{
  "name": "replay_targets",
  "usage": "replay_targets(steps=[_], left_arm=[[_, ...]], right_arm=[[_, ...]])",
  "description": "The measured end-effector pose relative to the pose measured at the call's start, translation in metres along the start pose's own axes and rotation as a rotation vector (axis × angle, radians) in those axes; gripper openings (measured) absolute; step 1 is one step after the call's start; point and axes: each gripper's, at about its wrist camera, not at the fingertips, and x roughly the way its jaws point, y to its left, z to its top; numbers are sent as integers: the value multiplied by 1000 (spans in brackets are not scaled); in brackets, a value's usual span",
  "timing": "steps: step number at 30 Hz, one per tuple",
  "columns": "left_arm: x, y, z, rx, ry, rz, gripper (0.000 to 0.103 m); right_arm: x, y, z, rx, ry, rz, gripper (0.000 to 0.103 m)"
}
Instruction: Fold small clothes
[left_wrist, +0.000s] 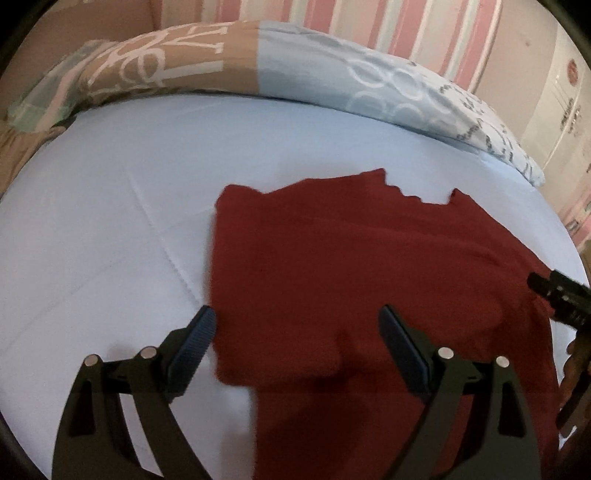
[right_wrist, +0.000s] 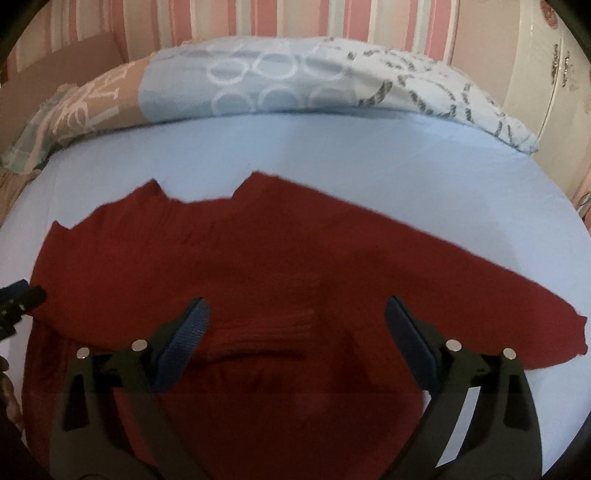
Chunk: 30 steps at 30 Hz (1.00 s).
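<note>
A dark red knit garment (left_wrist: 351, 266) lies spread on the pale blue bed sheet (left_wrist: 110, 221); it also fills the middle of the right wrist view (right_wrist: 258, 266), with one sleeve reaching out to the right (right_wrist: 535, 314). My left gripper (left_wrist: 297, 321) is open and empty, hovering over the garment's left edge. My right gripper (right_wrist: 297, 314) is open and empty above the garment's middle. The right gripper's tip shows at the right edge of the left wrist view (left_wrist: 557, 299), and the left gripper's tip shows at the left edge of the right wrist view (right_wrist: 18, 299).
A patterned duvet in tan and light blue (left_wrist: 258, 62) lies bunched along the far side of the bed (right_wrist: 295, 77). Behind it is a pink-striped wall (right_wrist: 258, 18). A white cabinet (right_wrist: 554, 74) stands at the right.
</note>
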Motion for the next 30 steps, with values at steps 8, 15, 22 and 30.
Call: replay_targets(steps=[8,15,22,30], left_arm=[[-3,6,1,0,1,6,90],[-15,2,7,16,-40,22,90],[-25,2,14,16,-77,34,90],[-14,-4,13,25,-47,23,90]], right_arm=[[23,2,-8,32,74,43,32],[1,-3,9,0,-46,41,7],[-20,-34,25,19,-209,-95,7],[26,-48,-2,38,-20,-68,8]])
